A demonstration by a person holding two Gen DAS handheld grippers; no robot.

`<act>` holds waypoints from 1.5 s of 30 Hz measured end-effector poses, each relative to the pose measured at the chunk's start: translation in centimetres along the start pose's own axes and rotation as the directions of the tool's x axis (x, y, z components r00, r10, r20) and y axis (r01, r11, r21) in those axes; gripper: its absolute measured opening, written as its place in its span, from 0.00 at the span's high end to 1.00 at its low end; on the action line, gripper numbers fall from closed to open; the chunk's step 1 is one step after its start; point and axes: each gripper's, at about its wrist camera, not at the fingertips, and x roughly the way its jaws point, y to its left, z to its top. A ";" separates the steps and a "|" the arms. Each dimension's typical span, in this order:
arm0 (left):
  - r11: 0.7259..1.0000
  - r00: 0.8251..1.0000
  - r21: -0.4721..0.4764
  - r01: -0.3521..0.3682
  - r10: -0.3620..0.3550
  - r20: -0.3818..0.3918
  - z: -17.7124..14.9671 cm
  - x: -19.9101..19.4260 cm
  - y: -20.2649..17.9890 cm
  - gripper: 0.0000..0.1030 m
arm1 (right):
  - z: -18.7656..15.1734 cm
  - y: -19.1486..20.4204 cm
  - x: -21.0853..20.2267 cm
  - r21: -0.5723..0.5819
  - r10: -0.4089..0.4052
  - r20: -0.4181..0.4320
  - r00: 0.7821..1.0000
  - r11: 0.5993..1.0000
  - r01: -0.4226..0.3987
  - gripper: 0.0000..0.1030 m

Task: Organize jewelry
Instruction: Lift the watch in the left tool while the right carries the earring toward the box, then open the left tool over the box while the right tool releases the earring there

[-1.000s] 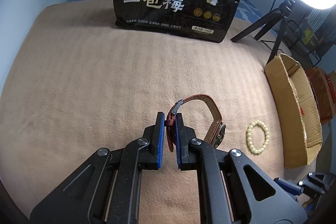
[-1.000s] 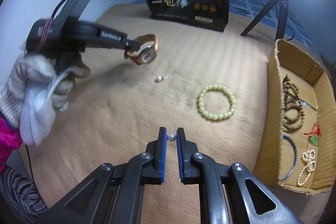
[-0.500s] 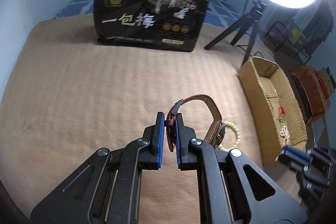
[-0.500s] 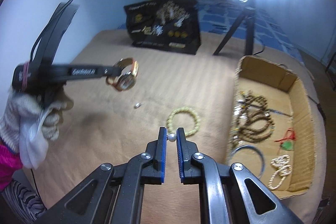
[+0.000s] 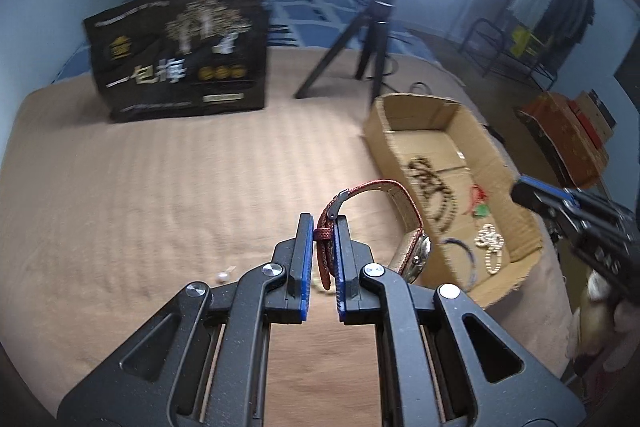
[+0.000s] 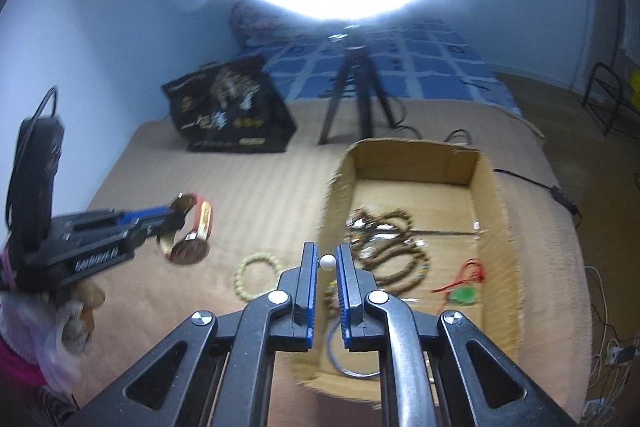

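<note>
1. Left gripper (image 5: 320, 223) pinching red strap of watch (image 5: 416, 251), raised above blanket, dial hanging right of fingertips.
2. Right gripper (image 6: 327, 261) clamping white pearl (image 6: 327, 261) over near end of cardboard box (image 6: 496, 211).
3. Yellow bead bracelet (image 6: 256, 275) lying left of right gripper.

Black plastic left gripper (image 5: 322, 227) and right gripper (image 6: 327, 259), blue-padded jaws, silver screws, white lettering and black cable on the left one, knitted white glove (image 6: 76, 323), magenta sleeve (image 6: 16, 367)
</note>
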 end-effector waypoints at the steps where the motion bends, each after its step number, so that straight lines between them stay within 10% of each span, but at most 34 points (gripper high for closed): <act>1: 1.000 1.000 0.009 0.008 -0.008 0.000 0.0 0.1 -0.7 0.93 | 0.2 -0.5 0.0 0.012 -0.001 0.002 1.000 1.000 0.001 0.93; 33: 0.982 0.995 0.166 0.096 -0.092 -0.032 -0.9 3.4 -11.7 0.93 | 1.9 -7.9 3.2 0.060 -0.103 0.001 0.995 0.993 0.103 0.92; 45: 0.978 0.997 0.198 0.066 -0.071 0.016 -1.2 2.3 -12.4 0.44 | 2.0 -8.2 2.4 0.085 -0.138 0.038 0.990 0.987 0.134 0.23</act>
